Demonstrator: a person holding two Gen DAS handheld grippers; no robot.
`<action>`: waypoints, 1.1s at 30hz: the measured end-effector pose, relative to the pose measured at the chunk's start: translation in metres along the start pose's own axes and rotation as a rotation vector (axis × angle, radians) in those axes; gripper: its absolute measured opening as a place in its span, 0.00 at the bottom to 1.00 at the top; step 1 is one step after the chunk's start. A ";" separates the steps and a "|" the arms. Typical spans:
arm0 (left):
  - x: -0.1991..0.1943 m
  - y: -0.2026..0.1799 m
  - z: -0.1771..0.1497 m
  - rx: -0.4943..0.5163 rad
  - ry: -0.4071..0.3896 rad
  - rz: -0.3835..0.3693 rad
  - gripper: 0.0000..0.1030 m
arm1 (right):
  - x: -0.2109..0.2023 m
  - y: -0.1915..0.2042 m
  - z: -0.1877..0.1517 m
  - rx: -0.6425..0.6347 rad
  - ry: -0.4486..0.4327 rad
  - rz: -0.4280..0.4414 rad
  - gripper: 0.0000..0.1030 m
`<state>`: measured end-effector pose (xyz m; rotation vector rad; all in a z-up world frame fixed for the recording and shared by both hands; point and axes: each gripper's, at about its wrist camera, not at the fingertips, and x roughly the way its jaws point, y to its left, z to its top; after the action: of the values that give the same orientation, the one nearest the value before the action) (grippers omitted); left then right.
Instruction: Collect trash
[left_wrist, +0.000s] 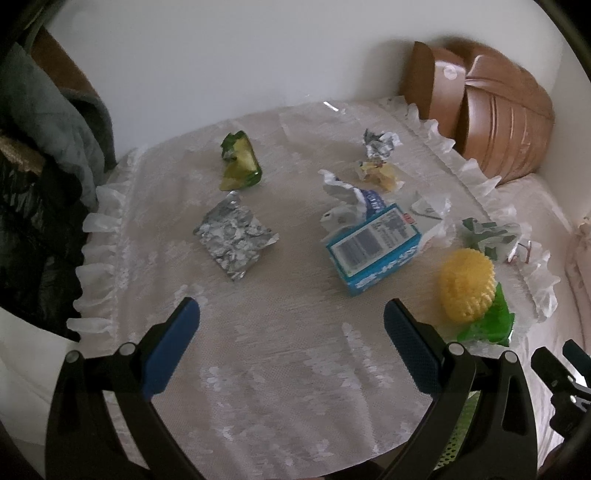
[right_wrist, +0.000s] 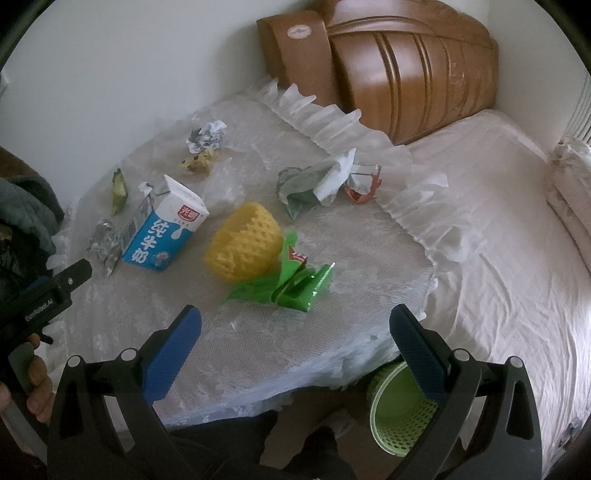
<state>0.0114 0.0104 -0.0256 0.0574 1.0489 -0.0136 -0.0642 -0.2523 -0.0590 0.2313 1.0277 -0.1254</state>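
Both claws hang wide open, gripping nothing, over the bare near part of the surface (left_wrist: 258, 350), left claw (left_wrist: 291, 325) facing foil wrapper (left_wrist: 234, 236) and milk carton (left_wrist: 373, 247), right claw (right_wrist: 295, 328) facing yellow foam net (right_wrist: 243, 245), green wrapper (right_wrist: 291, 284), and green basket (right_wrist: 400, 413) below the frilly edge.

Open left tool (left_wrist: 291, 321), milk carton (left_wrist: 373, 247), foil wrapper (left_wrist: 234, 238)

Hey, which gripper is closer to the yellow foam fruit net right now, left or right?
Right, by a little. The right gripper hovers open just short of the yellow foam net, which lies almost straight ahead. The left gripper, also open, has the net off beyond its right finger.
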 end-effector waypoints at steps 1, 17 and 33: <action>0.001 0.002 0.001 -0.001 0.002 0.003 0.93 | 0.001 0.001 0.000 0.000 0.002 0.001 0.98; 0.014 0.021 0.007 0.008 0.020 0.004 0.93 | 0.014 0.020 0.004 -0.002 0.033 0.005 0.98; 0.088 0.106 0.024 0.187 0.054 -0.084 0.93 | 0.055 0.105 0.019 -0.051 0.113 0.087 0.98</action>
<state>0.0798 0.1167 -0.0852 0.1841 1.1014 -0.1875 0.0014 -0.1548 -0.0828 0.2384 1.1303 -0.0066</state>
